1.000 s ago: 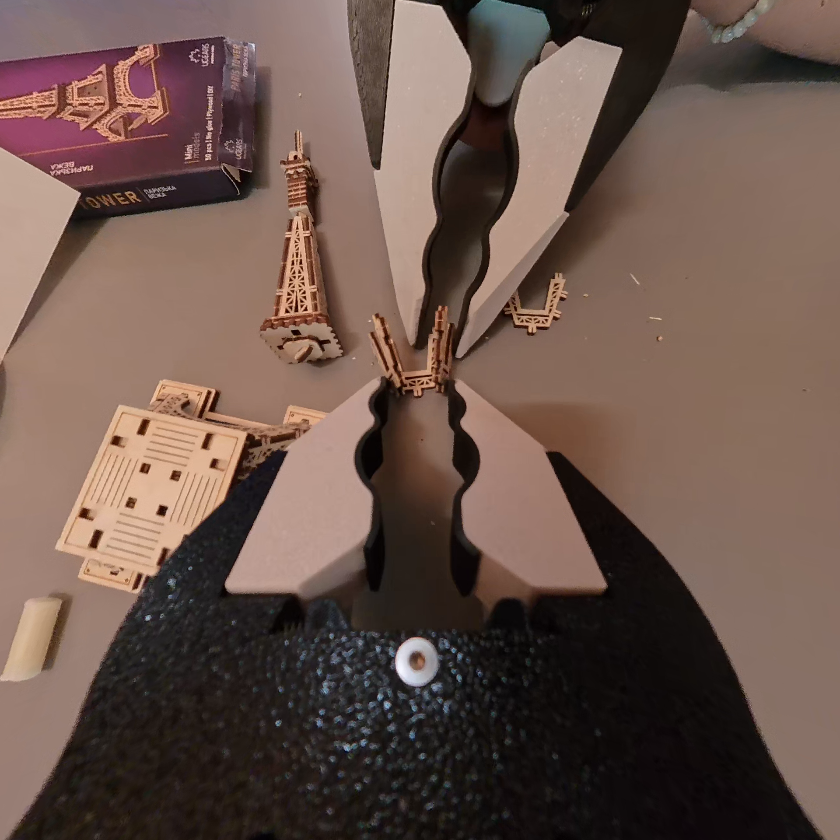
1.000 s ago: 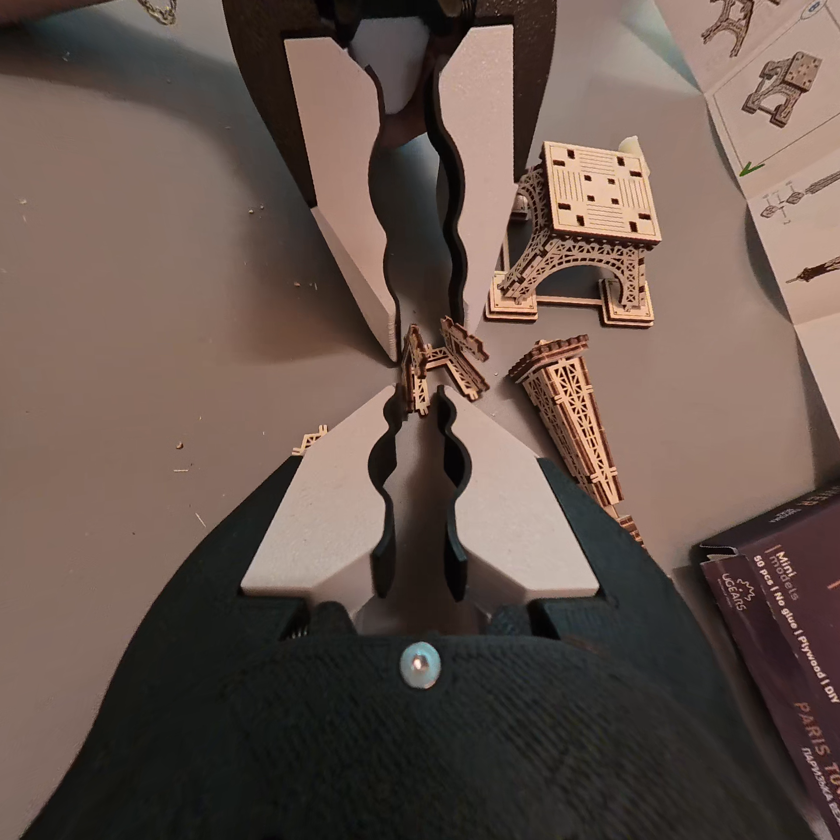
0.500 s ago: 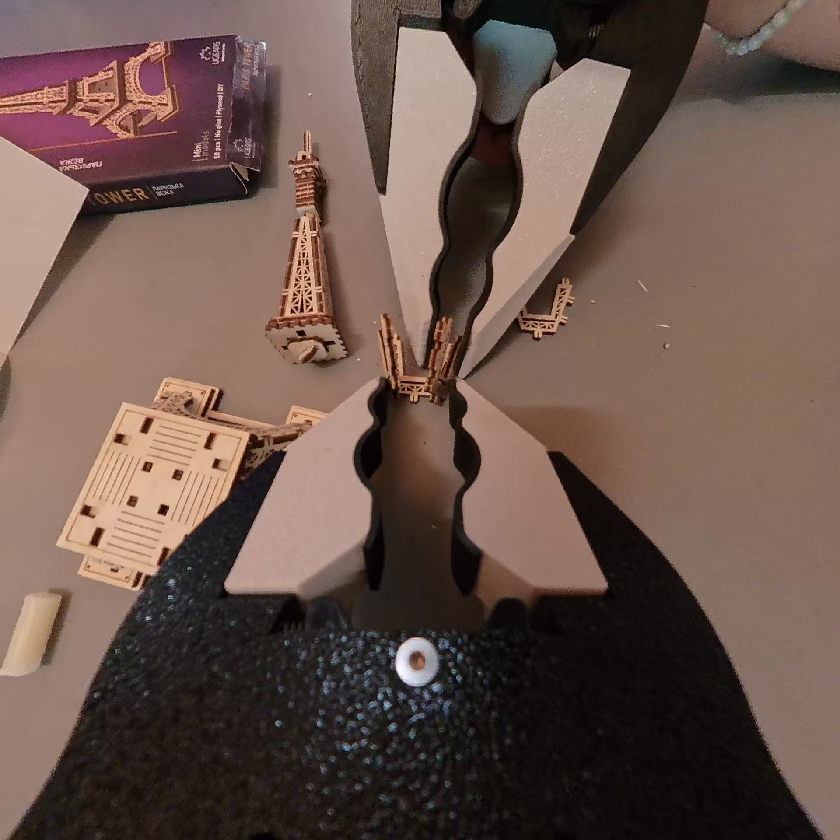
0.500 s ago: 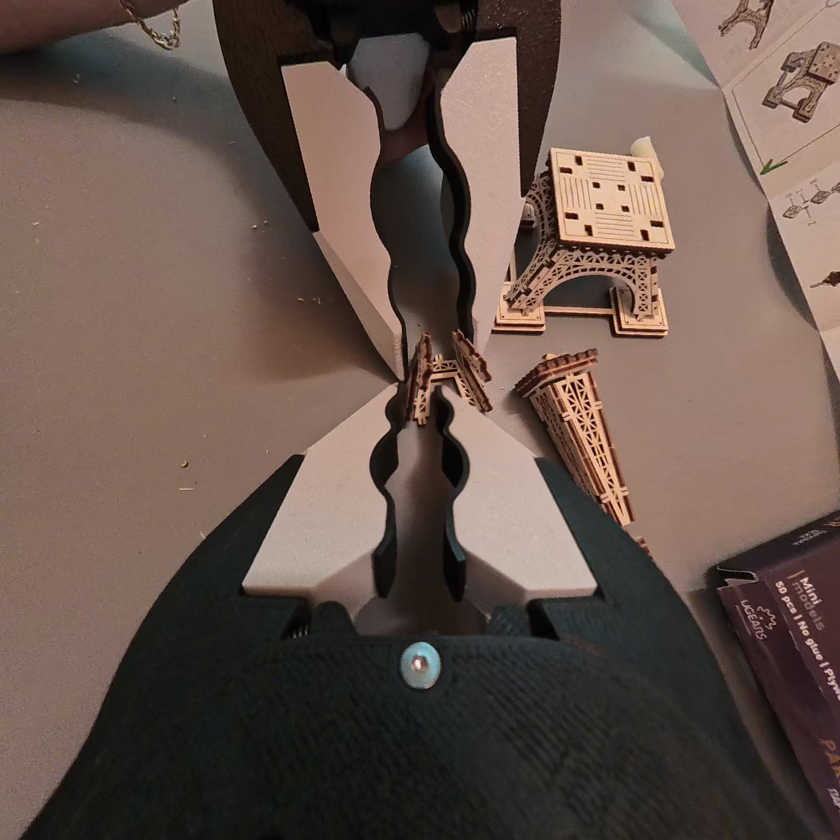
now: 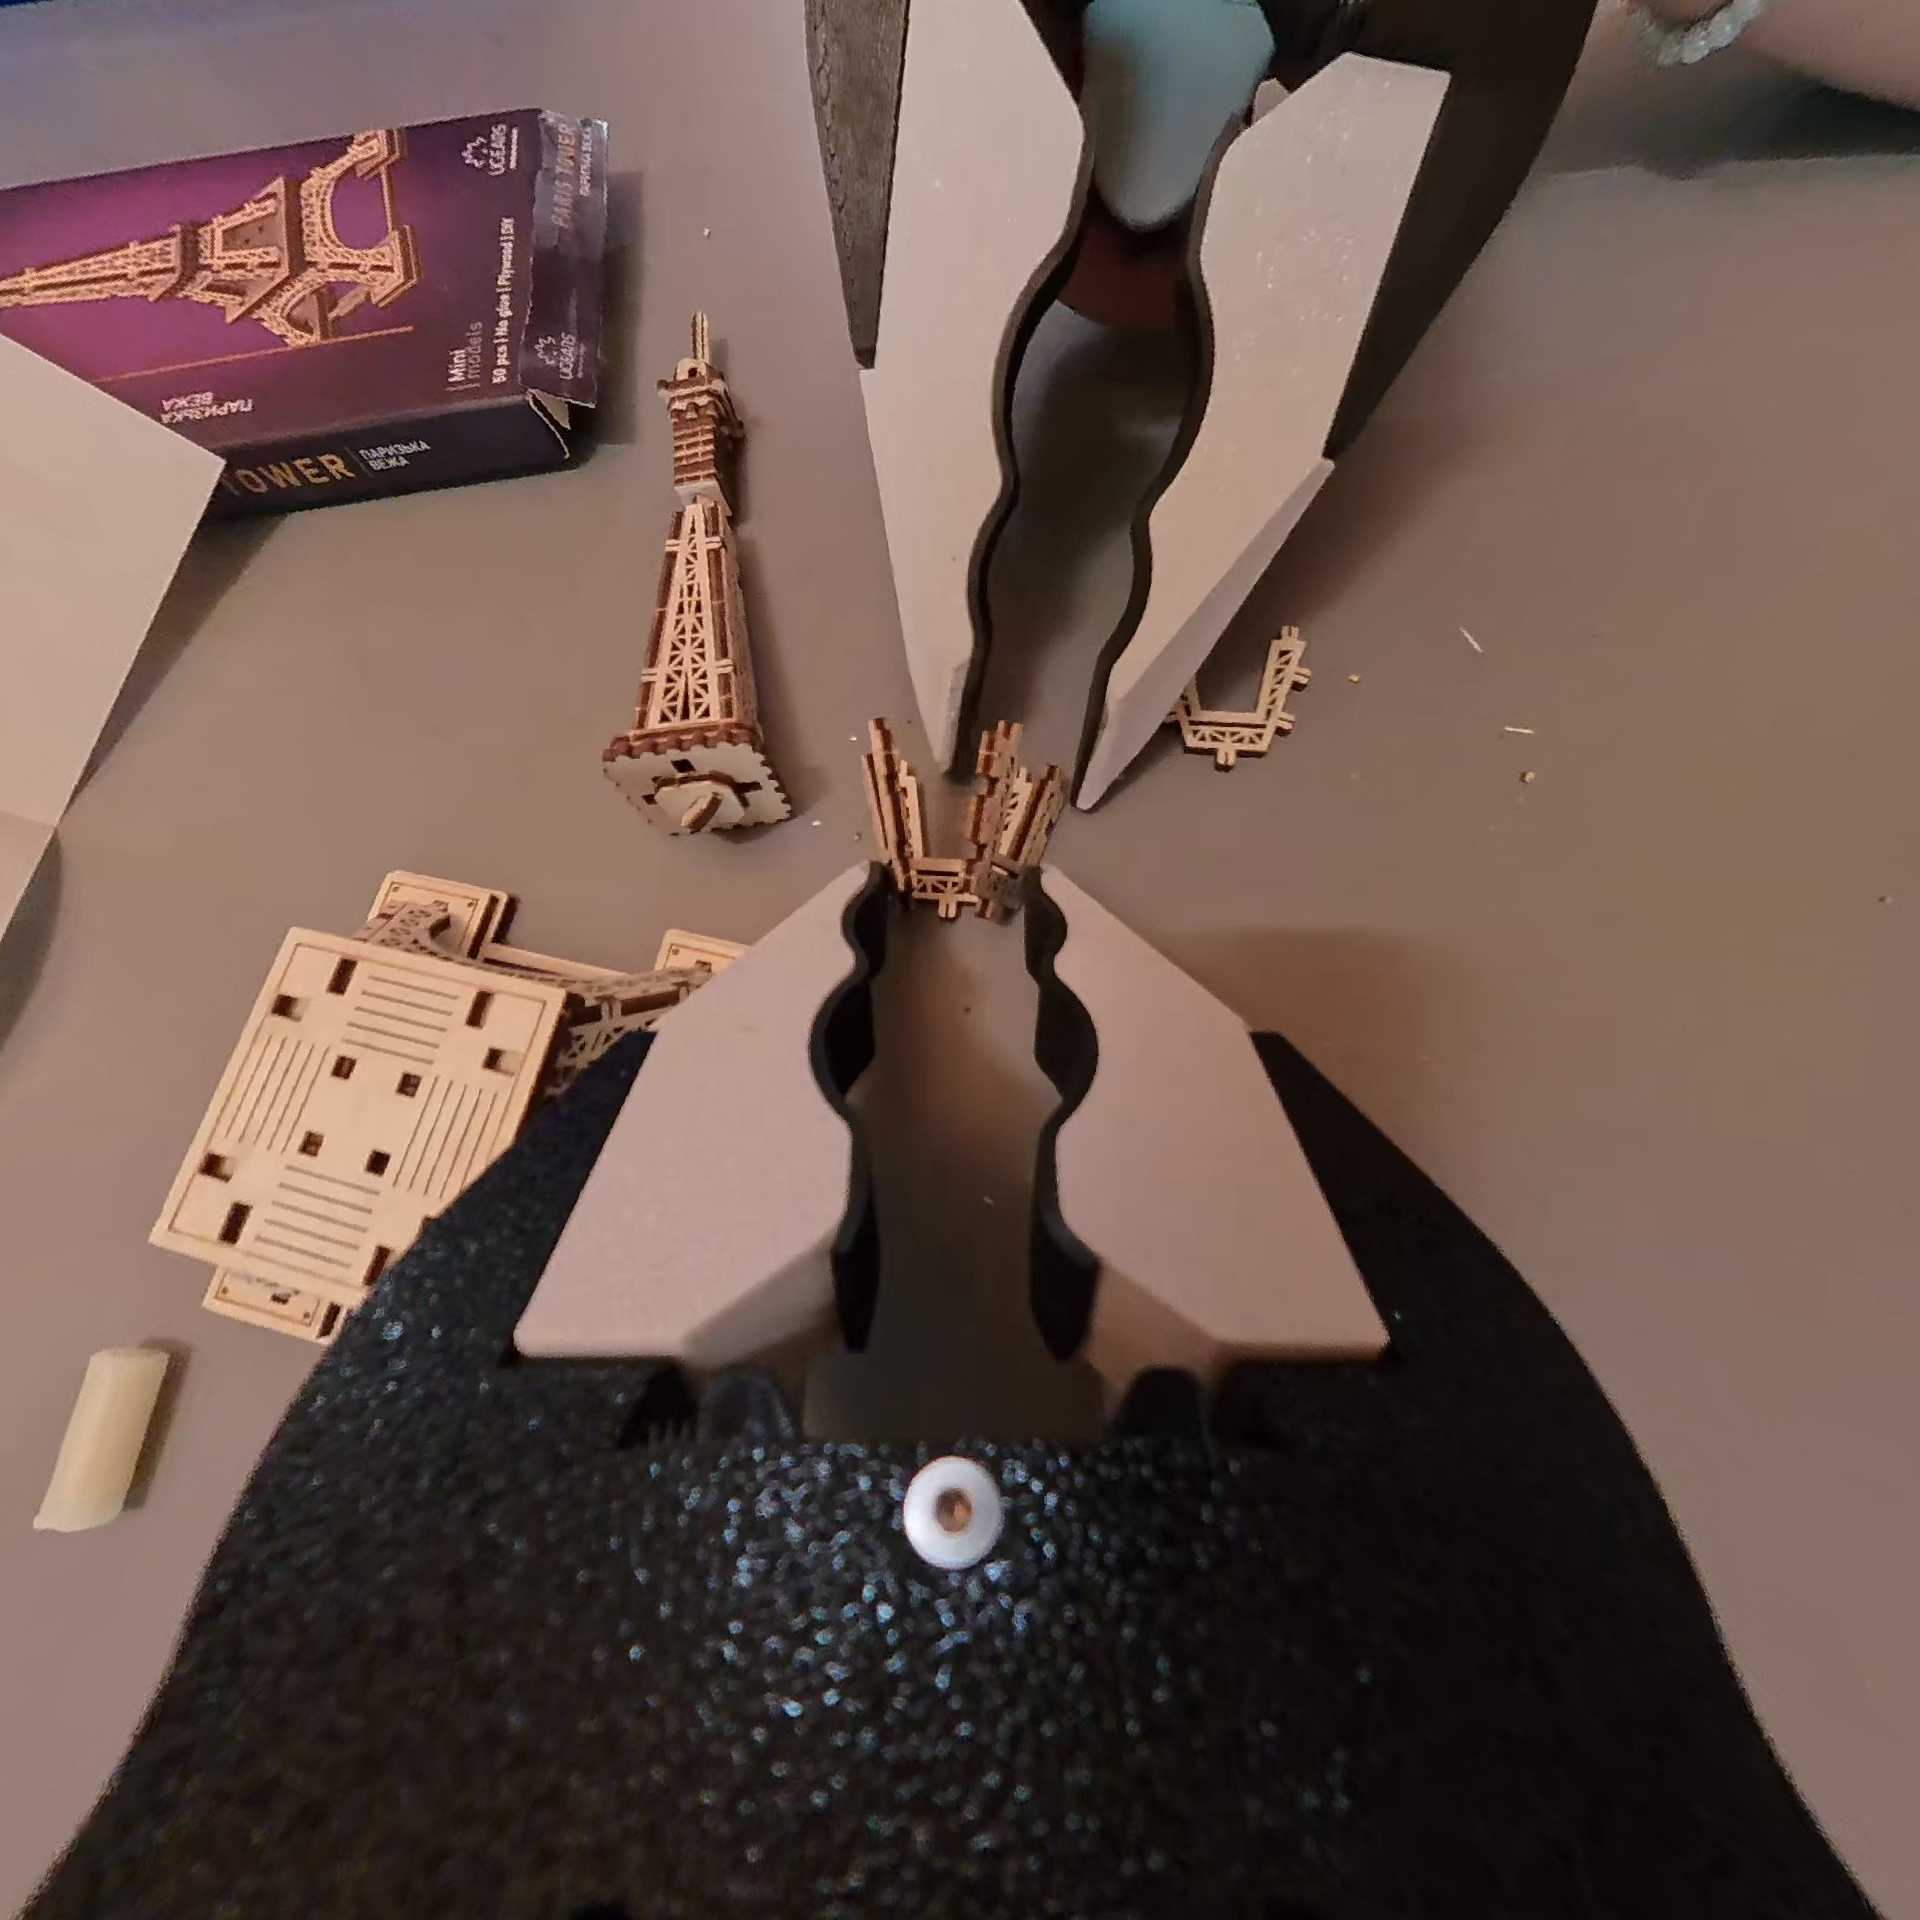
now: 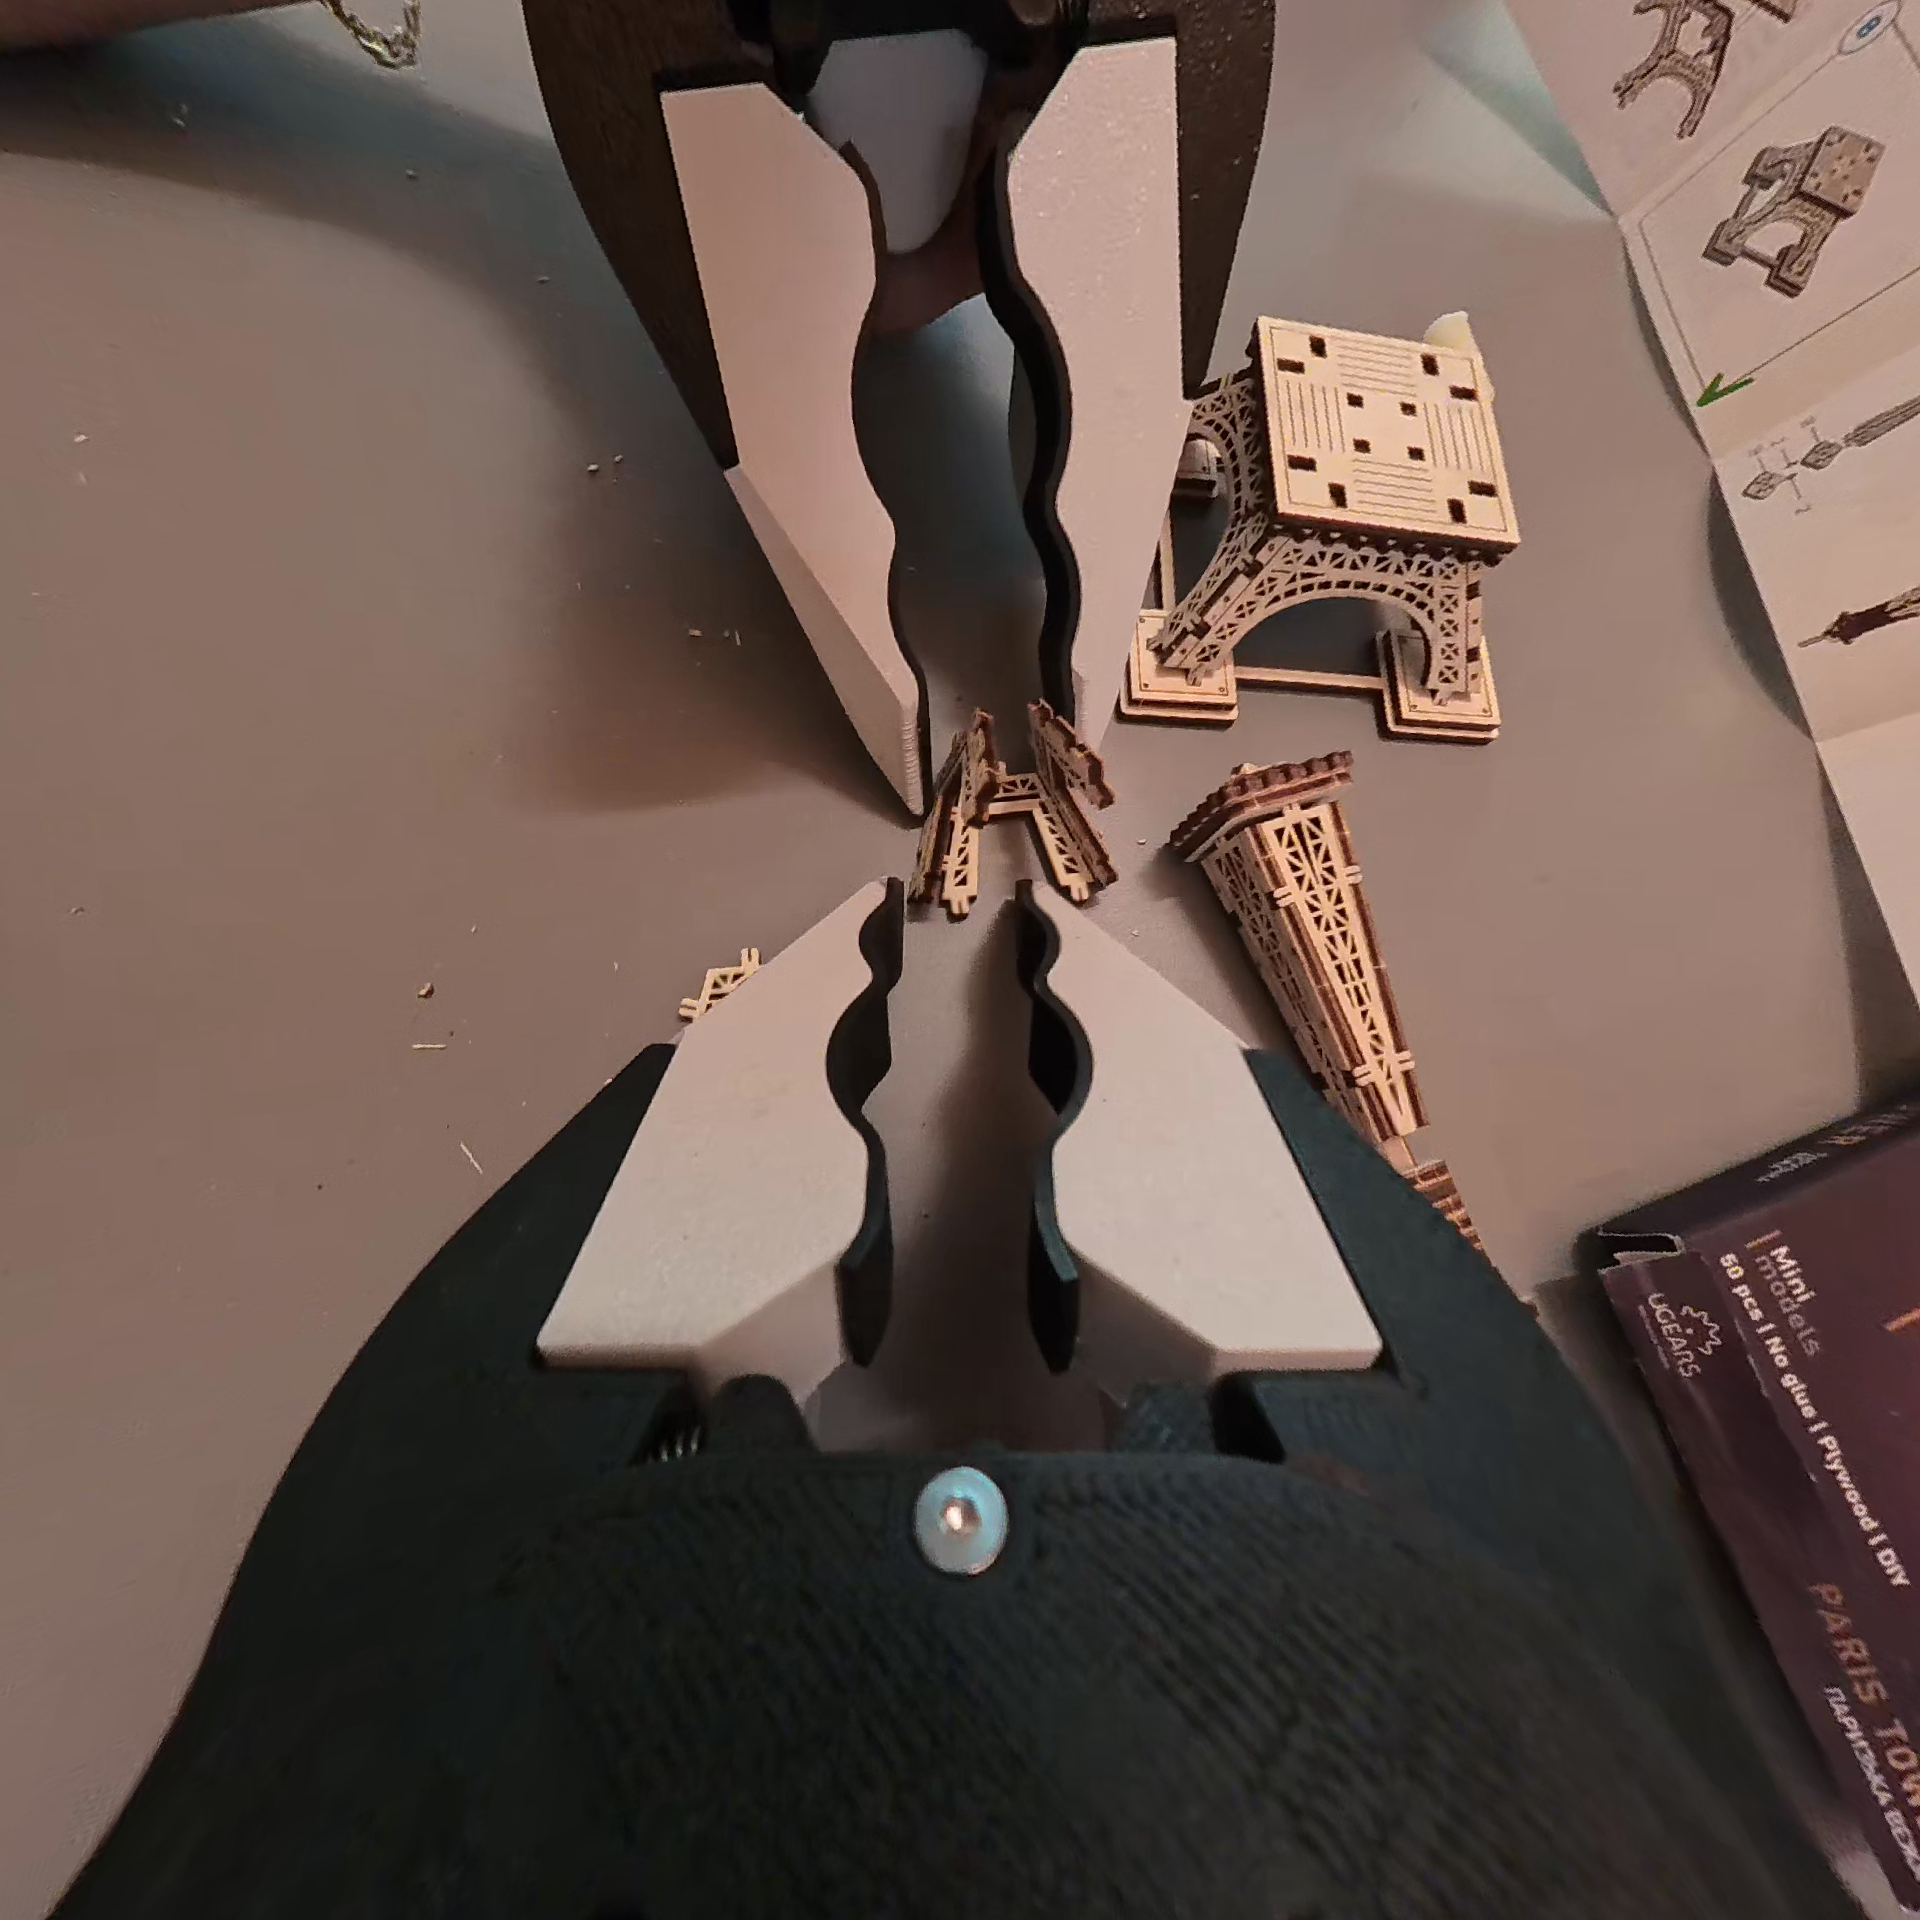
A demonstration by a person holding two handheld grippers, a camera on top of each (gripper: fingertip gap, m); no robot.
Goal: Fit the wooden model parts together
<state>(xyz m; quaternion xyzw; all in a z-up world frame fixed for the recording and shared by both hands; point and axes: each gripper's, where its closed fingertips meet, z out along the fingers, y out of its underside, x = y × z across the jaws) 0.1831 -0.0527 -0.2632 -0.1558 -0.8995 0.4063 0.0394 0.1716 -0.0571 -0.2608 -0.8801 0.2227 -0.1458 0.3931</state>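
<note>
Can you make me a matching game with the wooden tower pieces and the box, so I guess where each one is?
Things:
1. tower base
2. pointed tower top
3. purple box
4. small wooden frame

Places or states:
A. lying on its side on the table
B. between the tips of the two hand-held grippers
C. standing upright on its four legs
D. lying flat with one end flap open

Pairs: 1-C, 2-A, 3-D, 4-B
</note>
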